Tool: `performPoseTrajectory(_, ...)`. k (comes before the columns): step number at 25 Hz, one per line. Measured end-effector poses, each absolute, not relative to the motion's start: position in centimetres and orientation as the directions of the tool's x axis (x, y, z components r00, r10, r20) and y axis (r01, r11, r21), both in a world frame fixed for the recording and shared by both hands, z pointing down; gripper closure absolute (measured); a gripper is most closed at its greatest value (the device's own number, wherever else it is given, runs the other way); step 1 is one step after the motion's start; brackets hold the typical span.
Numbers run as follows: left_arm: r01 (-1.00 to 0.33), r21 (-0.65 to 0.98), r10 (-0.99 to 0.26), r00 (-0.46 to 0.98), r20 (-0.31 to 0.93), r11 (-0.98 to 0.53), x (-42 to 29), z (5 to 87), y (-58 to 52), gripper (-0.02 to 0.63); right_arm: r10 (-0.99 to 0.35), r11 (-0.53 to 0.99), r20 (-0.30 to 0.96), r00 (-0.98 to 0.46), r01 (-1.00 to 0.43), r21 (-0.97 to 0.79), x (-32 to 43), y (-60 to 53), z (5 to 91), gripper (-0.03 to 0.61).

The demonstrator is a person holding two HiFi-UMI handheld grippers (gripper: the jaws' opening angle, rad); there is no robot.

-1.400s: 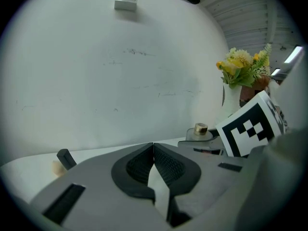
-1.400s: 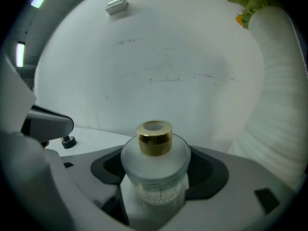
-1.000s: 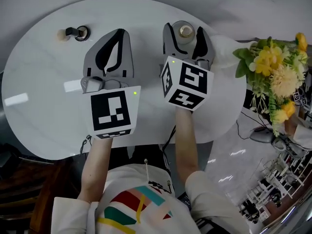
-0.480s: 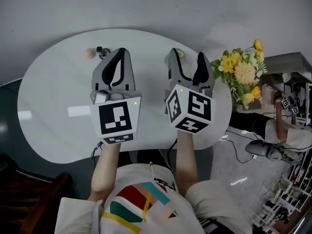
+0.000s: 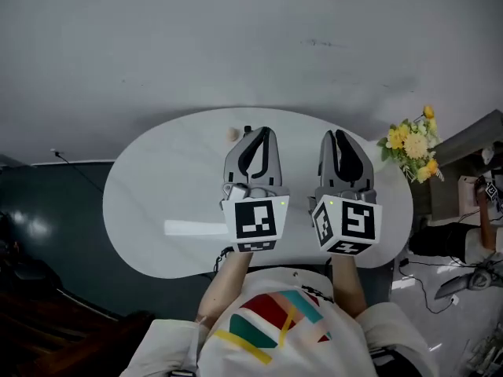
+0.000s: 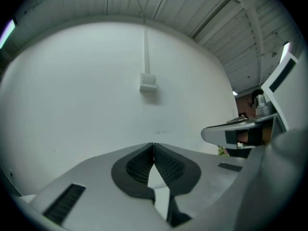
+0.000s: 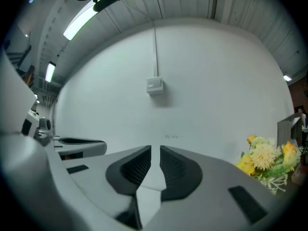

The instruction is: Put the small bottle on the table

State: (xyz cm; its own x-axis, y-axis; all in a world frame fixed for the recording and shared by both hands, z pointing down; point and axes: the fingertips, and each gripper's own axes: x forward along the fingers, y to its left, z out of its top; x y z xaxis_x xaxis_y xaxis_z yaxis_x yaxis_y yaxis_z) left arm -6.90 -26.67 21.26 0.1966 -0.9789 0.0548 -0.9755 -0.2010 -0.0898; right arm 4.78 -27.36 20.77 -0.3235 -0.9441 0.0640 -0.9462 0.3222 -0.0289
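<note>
Both tongs hover above the white desk (image 5: pixel 169 187). The left tongs (image 5: pixel 262 133) are clenched and empty, while the right tongs (image 5: pixel 339 135) are closing on nothing. The small bottle is out of sight, probably hidden on the desk beneath them, so the placing looks done.

Cool, even light is filling all three views. In the head view a pale streak of glare is lying on the desk (image 5: pixel 157 191). In the right gripper view a ceiling strip light (image 7: pixel 91 9) is blowing out white. Both gripper views are bending strongly and darkening toward their round edges.
</note>
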Motion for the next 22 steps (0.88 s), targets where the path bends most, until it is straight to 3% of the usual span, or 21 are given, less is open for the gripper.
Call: performPoseTrajectory(22, -0.982, -0.138, -0.991, 0.132, -0.037, -0.126, -11.7, 20.0, -16.9, 0.597, -0.904, 0.427, 0.028, -0.426, -0.904, 0.014, -2.0, -17.2, 21.3, 0.549)
